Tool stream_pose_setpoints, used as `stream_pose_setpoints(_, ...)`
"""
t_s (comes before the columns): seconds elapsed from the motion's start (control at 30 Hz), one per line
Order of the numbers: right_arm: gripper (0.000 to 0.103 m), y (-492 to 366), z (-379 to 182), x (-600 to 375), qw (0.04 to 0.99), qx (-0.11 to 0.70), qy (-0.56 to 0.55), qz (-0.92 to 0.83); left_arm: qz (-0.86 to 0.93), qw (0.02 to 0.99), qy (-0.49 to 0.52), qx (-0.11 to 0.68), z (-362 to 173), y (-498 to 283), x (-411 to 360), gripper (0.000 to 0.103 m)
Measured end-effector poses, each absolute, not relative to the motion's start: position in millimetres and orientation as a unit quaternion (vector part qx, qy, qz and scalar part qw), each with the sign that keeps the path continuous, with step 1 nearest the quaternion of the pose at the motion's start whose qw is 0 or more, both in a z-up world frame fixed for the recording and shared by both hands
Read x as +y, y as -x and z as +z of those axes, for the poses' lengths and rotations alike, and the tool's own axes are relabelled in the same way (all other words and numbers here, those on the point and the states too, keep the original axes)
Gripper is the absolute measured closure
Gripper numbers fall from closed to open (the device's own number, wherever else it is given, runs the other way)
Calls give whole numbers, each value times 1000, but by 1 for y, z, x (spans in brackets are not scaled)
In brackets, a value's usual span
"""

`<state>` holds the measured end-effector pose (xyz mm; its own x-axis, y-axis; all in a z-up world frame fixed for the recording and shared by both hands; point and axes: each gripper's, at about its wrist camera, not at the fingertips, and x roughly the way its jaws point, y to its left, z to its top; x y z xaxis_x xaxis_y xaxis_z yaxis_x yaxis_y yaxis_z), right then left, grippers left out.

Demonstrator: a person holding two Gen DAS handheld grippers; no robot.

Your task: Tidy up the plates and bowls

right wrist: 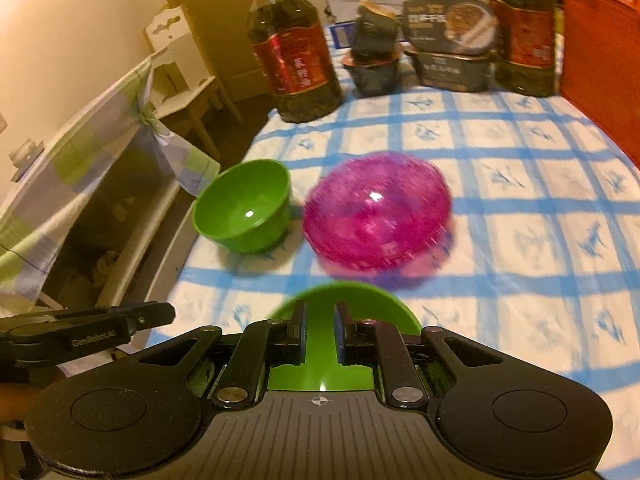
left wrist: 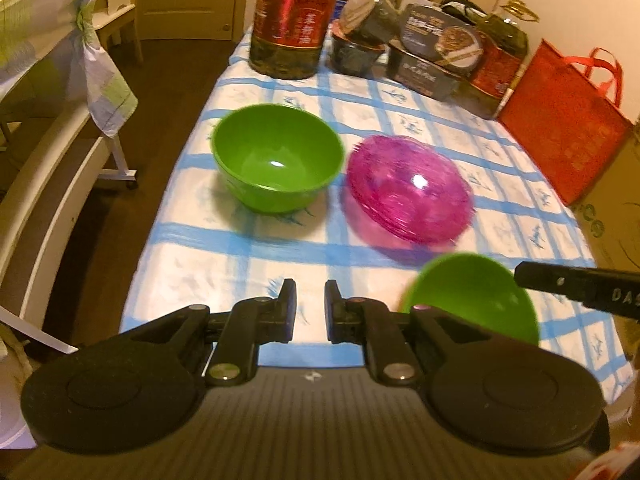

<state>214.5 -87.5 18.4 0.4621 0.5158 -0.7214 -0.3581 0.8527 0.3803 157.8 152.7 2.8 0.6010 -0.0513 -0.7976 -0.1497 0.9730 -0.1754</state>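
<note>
- On the checked tablecloth (right wrist: 520, 184), we are seeing a green bowl (right wrist: 244, 206) and a stack of pink see-through plates (right wrist: 378, 210) sitting just beside each other, not touching.
- We are gripping a second green bowl (right wrist: 344, 300) by its near rim with the right gripper (right wrist: 320, 334). Its fingers are pinching the thin wall, so the jaws are standing narrow.
- We think we are holding it by the rim because that is the easy place to pinch a round bowl.
- We are guessing this bowl is meant to go into the other green one, so like things sit together.
- We are keeping the left gripper (left wrist: 310, 310) free, with its jaws narrow and nothing between them, over bare cloth near the table's edge.
- From the left wrist view, the held bowl (left wrist: 472, 292) is showing low on the right, with the black side of the other tool beside it.
- At the far end of the table we are seeing big oil bottles (left wrist: 294, 20), dark food boxes (left wrist: 436, 46) and a red bag (left wrist: 568, 120), all well apart from the dishes.
- Beside the table, a chair with a green and white cover (right wrist: 92, 168) is standing on a dark floor.
- Both pictures are looking a bit blurry.
</note>
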Motion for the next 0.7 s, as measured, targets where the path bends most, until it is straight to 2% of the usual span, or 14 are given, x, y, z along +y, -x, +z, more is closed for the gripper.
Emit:
stream_pose_setpoints(0.1,89,-236,18,-72,844,457,-90,266,37,888,106,445,1,-173,167,89)
stream_pose_setpoints(0.37,88,-293,3,-32,830,478,-83,276,62,884,119,449,-7,-218,213,68)
stream_pose_setpoints(0.43,87,-307,-3,-25,828,481,-91,273,64,883,121,450,-11,-230,223,66)
stream_pose_setpoints(0.5,77,-323,-8,-17,823,487,-104,272,65,881,127,451,-14,-241,233,64)
stream_pose_setpoints(0.57,54,-339,-15,-11,818,492,-122,271,67,880,134,451,-17,-250,241,61)
stream_pose_setpoints(0.7,52,-367,-27,2,812,502,-133,266,69,877,137,455,-26,-270,254,59)
